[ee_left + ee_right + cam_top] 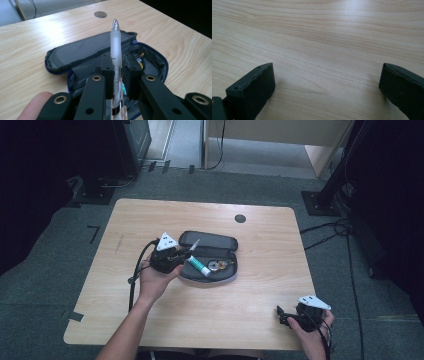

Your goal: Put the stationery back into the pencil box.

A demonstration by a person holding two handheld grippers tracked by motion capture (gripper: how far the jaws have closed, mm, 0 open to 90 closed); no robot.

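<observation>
L hand-held gripper (pixel 176 256) is clamped on a frosted clear pen (pixel 115 47), jaws pressed to the barrel on both sides. In the left gripper view the pen runs up between the jaws, tip end pointing away towards the far side of the bench (pixel 150 215), w/ the lower barrel passing down betw the gripper arms. From the high view the pen (pixel 194 245) sticks out of the gripper at a slant over the open pencil case (pixel 207 240), tip above the case's lid flap.

Case is dark grey w/ blue edging, lying unzipped near the middle of the bench, lid folded back on the far side. Inside the near half: a white & teal tube (pixel 199 266) lying diagonally, and next to it a small round metal item (pixel 215 265), too small to tell what. A thumb (pixel 35 105) shows at bottom left of the left gripper view.

R hand-held gripper (pixel 285 316) sits at the near right corner of the bench, well apart from the case, held in the person's hand. Its jaws stand wide apart w/ nothing betw them, just bare wood below in the right gripper view
</observation>
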